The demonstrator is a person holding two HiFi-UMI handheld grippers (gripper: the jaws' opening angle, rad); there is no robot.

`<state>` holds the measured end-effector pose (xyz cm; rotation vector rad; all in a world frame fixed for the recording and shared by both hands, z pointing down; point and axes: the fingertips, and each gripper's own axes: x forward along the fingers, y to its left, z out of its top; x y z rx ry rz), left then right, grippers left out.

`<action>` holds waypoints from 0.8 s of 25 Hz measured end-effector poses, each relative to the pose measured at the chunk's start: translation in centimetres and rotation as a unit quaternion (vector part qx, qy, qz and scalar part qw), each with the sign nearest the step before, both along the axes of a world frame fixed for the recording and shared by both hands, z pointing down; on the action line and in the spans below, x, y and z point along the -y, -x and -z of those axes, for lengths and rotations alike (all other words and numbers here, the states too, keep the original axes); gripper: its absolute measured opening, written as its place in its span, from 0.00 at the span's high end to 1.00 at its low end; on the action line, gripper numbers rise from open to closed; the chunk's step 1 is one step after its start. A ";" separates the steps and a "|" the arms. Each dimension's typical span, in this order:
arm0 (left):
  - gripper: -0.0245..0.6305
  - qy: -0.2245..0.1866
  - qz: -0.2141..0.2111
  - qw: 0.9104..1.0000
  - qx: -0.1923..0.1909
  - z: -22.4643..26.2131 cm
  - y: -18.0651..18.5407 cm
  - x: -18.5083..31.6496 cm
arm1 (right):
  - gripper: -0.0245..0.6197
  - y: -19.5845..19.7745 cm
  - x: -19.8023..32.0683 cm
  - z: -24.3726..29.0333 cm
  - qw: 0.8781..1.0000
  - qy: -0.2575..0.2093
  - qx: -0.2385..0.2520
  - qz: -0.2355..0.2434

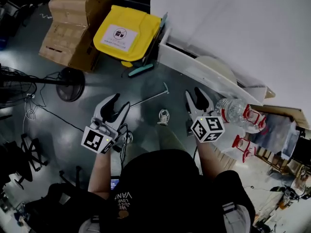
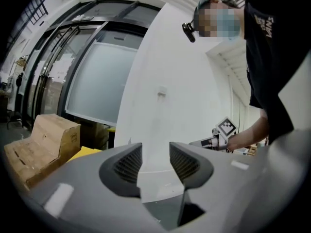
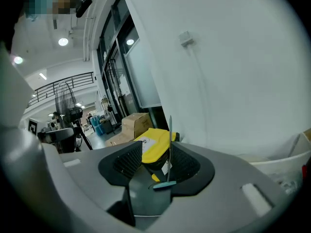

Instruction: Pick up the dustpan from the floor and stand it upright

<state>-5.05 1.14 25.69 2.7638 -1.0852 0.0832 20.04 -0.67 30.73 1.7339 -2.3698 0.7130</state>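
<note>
The dustpan [image 1: 142,71], dark with a teal edge, stands on edge against the white wall's corner, right beside a yellow bag [image 1: 127,33]. In the right gripper view the dustpan [image 3: 164,184] shows through the jaw gap as a thin upright blade on a teal foot, well ahead of the jaws. My left gripper [image 1: 121,101] is open over the grey floor with nothing between its jaws [image 2: 155,164]. My right gripper [image 1: 193,92] is open too and holds nothing [image 3: 155,161]. A thin grey rod [image 1: 150,97] lies on the floor between the two grippers.
Cardboard boxes [image 1: 73,23] are stacked left of the yellow bag. A floor fan [image 1: 70,84] with cables stands at the left. A white ledge [image 1: 194,69] runs along the wall. At the right lie a clear water bottle [image 1: 233,109] and red-and-white parts [image 1: 248,144].
</note>
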 end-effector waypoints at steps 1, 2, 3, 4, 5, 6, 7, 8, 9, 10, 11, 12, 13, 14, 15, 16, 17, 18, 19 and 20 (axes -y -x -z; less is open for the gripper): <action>0.68 0.006 0.010 1.000 0.003 -0.9 -0.1 0.4 | 0.71 -0.2 0.9 -0.9 1.000 0.008 -0.002 0.012; 0.68 0.013 0.019 1.000 0.006 -1.9 -0.3 0.9 | 0.71 -0.4 1.8 -1.9 1.000 0.015 -0.005 0.023; 0.68 0.020 0.026 0.999 0.008 -2.9 -0.4 1.3 | 0.71 -0.6 2.6 -2.8 0.999 0.021 -0.009 0.031; 0.68 0.026 0.032 0.999 0.009 -3.9 -0.5 1.7 | 0.71 -0.8 3.3 -3.7 0.999 0.027 -0.012 0.038; 0.68 0.032 0.036 0.999 0.010 -4.9 -0.6 2.1 | 0.71 -0.9 4.0 -4.7 0.998 0.032 -0.014 0.043; 0.68 0.038 0.038 0.998 0.011 -5.9 -0.7 2.4 | 0.71 -0.9 4.6 -5.6 0.998 0.038 -0.015 0.046; 0.68 0.045 0.038 0.998 0.012 -7.1 -0.8 2.6 | 0.71 -0.9 5.1 -6.6 0.998 0.042 -0.017 0.048; 0.68 0.052 0.036 0.998 0.012 -8.3 -0.9 2.7 | 0.71 -0.9 5.6 -7.7 0.998 0.047 -0.019 0.048; 0.68 0.060 0.034 0.998 0.012 -9.5 -0.9 2.8 | 0.72 -0.8 6.1 -8.9 0.997 0.052 -0.021 0.047; 0.68 0.067 0.032 0.997 0.012 -10.8 -0.9 3.0 | 0.72 -0.7 6.5 -10.0 0.997 0.057 -0.023 0.045; 0.68 0.075 0.029 0.997 0.012 -12.1 -0.7 3.1 | 0.72 -0.5 6.9 -11.2 0.997 0.061 -0.024 0.042; 0.68 0.083 0.027 0.996 0.013 -13.4 -0.5 3.2 | 0.72 -0.2 7.3 -12.3 0.997 0.065 -0.025 0.038; 0.68 0.089 0.025 0.996 0.013 -14.7 -0.3 3.4 | 0.72 0.1 7.6 -13.5 0.997 0.067 -0.027 0.035; 0.68 0.094 0.023 0.995 0.014 -16.0 0.0 3.7 | 0.72 0.4 8.0 -14.7 0.997 0.068 -0.030 0.031; 0.68 0.099 0.021 0.995 0.016 -17.4 0.3 4.0 | 0.72 0.7 8.3 -15.9 0.997 0.069 -0.033 0.027; 0.68 0.103 0.018 0.994 0.018 -18.8 0.5 4.3 | 0.72 0.9 8.6 -17.2 0.997 0.070 -0.035 0.020; 0.68 0.105 0.015 0.994 0.022 -20.1 0.7 4.6 | 0.72 1.0 8.8 -18.5 0.997 0.071 -0.037 0.012; 0.68 0.108 0.011 0.994 0.025 -21.5 0.9 4.8 | 0.72 1.1 8.9 -19.9 0.997 0.074 -0.037 0.003; 0.68 0.109 0.007 0.994 0.029 -22.8 1.1 4.9 | 0.72 1.1 9.0 -21.4 0.996 0.078 -0.038 -0.006; 0.68 0.109 0.003 0.993 0.033 -24.1 1.2 5.1 | 0.72 1.1 9.0 -22.9 0.996 0.083 -0.040 -0.012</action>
